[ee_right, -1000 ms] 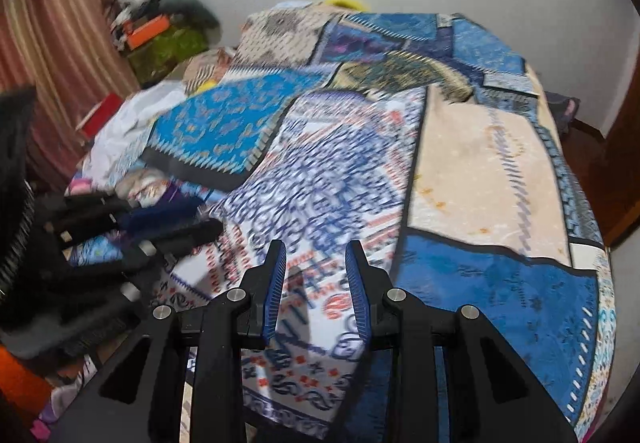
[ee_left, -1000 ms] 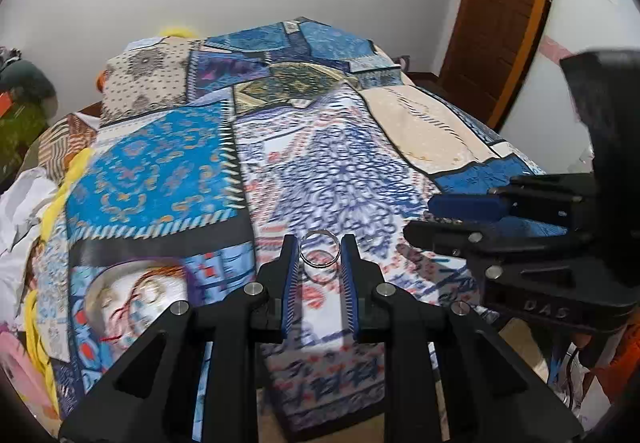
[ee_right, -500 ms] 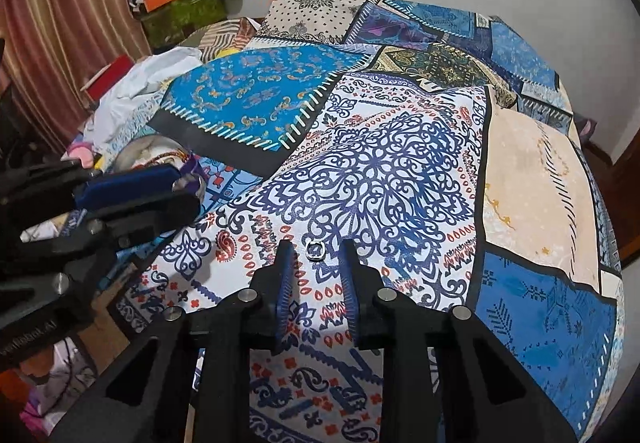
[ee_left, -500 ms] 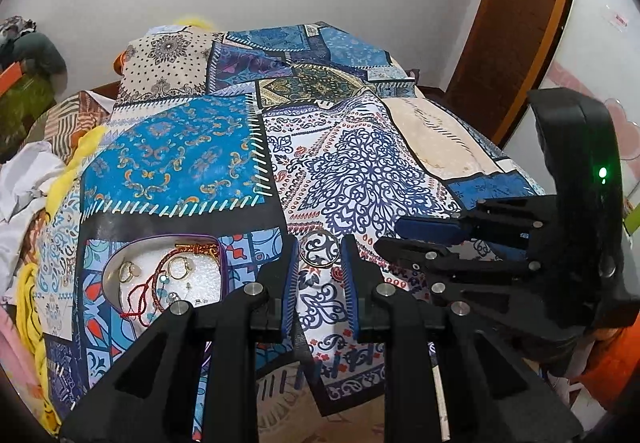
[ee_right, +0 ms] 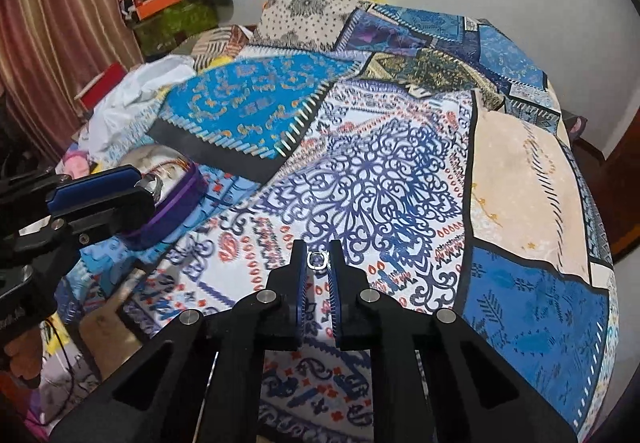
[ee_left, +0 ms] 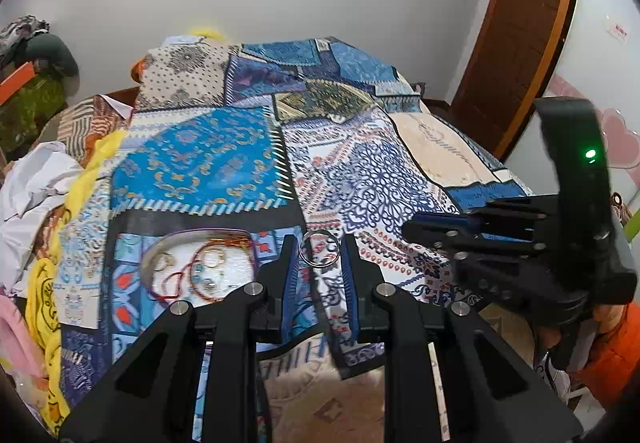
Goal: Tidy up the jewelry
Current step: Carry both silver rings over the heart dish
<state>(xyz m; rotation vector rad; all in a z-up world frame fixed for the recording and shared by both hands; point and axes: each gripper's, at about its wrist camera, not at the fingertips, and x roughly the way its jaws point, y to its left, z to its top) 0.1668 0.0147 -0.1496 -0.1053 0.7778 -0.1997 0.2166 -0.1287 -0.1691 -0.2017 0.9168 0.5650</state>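
Right wrist: jewelry case (ee_right: 172, 199) behind left hand-held gripper (ee_right: 120, 189)

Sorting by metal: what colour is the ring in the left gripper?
Silver ring; clearest in the left wrist view.

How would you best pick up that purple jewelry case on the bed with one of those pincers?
Grip the purple case by its near side wall, one finger inside the open top, one outside. Come from above: it lies flat on the bedspread, too wide to span, and its jewelry lies loose inside. This is a judgement.
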